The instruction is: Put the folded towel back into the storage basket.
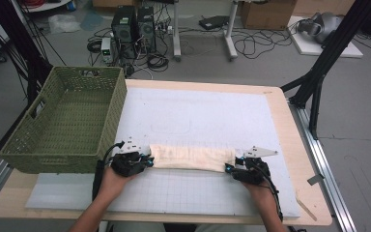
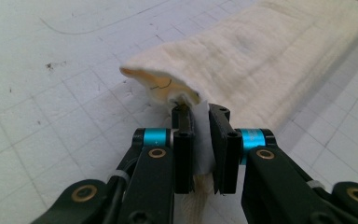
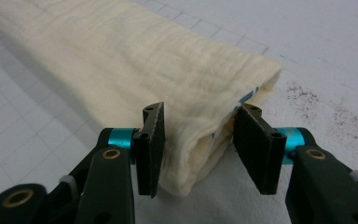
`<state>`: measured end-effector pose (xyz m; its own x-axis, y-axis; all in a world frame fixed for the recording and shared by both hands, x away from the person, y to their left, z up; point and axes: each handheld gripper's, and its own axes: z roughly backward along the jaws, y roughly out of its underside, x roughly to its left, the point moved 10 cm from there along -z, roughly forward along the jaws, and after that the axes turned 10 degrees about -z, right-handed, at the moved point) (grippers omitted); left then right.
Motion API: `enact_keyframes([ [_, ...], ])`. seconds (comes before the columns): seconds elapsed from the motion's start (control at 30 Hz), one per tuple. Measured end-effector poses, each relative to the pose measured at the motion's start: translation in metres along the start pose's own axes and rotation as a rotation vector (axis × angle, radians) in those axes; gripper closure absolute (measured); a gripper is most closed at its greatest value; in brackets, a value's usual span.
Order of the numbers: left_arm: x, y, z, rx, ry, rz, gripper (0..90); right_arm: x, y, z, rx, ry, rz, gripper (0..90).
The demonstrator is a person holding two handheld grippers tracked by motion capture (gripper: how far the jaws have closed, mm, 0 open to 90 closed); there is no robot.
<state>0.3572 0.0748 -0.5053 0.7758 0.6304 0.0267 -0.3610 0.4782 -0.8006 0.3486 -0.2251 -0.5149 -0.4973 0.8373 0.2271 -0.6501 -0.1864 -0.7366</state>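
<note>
The cloth (image 1: pixel 193 158), cream and folded into a long narrow band, lies across the near part of the white mat (image 1: pixel 198 116), running left to right between the two hands. At its left end the left gripper (image 1: pixel 147 161) is clamped on a corner of the fabric; in the left gripper view that corner (image 2: pixel 200 135) is squeezed between the black pads, and the layers above it gape open a little. At the right end the right gripper (image 1: pixel 230 168) has the folded corner between its jaws; in the right gripper view the far pad touches the fabric, the other stands just clear, so it is not yet pinched. A bit of blue shows inside the fold there, too small to make out. A green basket (image 1: pixel 65 121) sits on the table's left, beside the mat. The person's forearms are cut off at the near edge.
</note>
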Motion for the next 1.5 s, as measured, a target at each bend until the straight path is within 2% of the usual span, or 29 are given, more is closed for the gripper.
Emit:
enact_keyframes([
  [0.07, 0.0, 0.0, 0.0, 0.001, -0.002, -0.002, 80.4, 0.001, 0.0, 0.0, -0.002, 0.0, -0.001, 57.0],
  [0.23, 0.0, 0.001, -0.001, 0.004, -0.001, -0.003, 80.5, 0.007, 0.001, 0.0, 0.009, -0.037, -0.014, 73.5],
  [0.37, 0.0, 0.002, -0.002, 0.004, -0.004, -0.005, 80.5, 0.01, 0.002, 0.0, 0.018, -0.05, -0.019, 79.0],
  [0.53, 0.0, 0.001, -0.001, 0.0, -0.004, -0.002, 80.7, 0.01, 0.001, 0.0, 0.021, -0.039, -0.011, 80.8],
  [0.7, 0.002, -0.004, 0.005, -0.023, -0.008, 0.001, 81.0, 0.01, -0.002, 0.002, 0.019, -0.037, -0.019, 81.4],
  [0.93, 0.003, -0.016, 0.014, -0.079, -0.008, 0.005, 81.1, 0.01, -0.009, 0.007, 0.001, -0.028, -0.026, 81.8],
  [1.07, 0.003, -0.022, 0.019, -0.111, -0.008, 0.015, 81.2, 0.01, -0.014, 0.011, -0.017, -0.026, -0.017, 82.0],
  [1.23, 0.002, -0.03, 0.026, -0.143, -0.008, 0.003, 81.3, 0.01, -0.024, 0.021, -0.061, -0.032, -0.025, 82.1],
  [1.5, -0.001, -0.042, 0.034, -0.187, -0.011, -0.001, 81.4, 0.01, -0.034, 0.03, -0.094, -0.022, -0.011, 82.0],
])
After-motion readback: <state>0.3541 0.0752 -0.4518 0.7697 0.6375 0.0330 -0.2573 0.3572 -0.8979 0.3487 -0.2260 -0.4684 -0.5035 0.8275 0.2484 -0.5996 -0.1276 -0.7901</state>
